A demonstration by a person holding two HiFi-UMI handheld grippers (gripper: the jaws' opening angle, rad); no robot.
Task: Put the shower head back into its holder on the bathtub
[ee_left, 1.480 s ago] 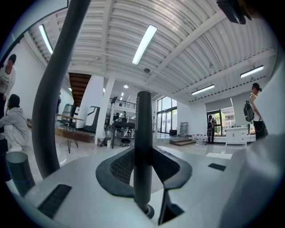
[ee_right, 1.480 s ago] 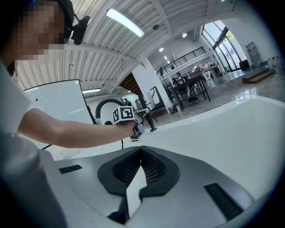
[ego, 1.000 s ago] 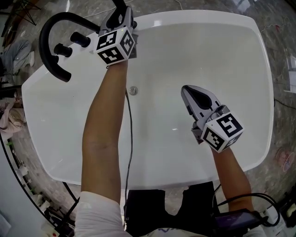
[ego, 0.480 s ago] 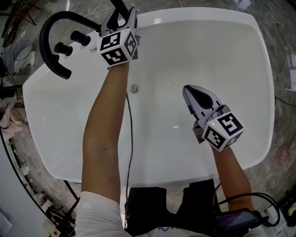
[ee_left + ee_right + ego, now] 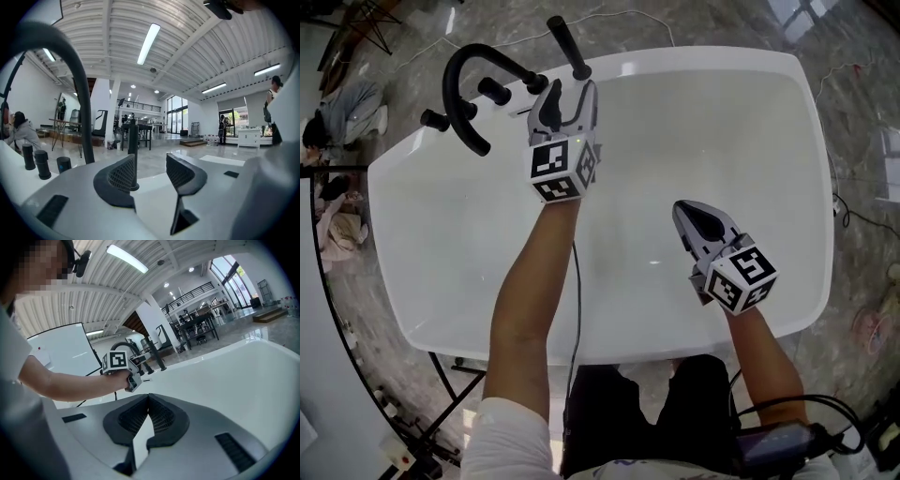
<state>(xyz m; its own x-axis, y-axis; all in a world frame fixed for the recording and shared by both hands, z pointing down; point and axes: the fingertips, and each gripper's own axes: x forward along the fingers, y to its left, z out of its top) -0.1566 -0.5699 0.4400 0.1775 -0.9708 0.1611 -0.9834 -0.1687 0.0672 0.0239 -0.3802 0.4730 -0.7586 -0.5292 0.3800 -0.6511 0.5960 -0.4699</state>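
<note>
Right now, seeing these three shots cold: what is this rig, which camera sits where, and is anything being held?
There is no robot here. A person holds a pair of tongs in each hand, and the marker cubes are part of them. The top-down picture comes from a camera on the person's head, looking into a white bathtub. The other two come from cameras riding on each pair of tongs, looking along the jaws. On the tub's rim are a black arched spout, black knobs and the shower head, which stands upright. The left tongs have just been opening. They are open with nothing between them, and the shower head stands just beyond. The right tongs are shut and empty, over the tub.
</note>
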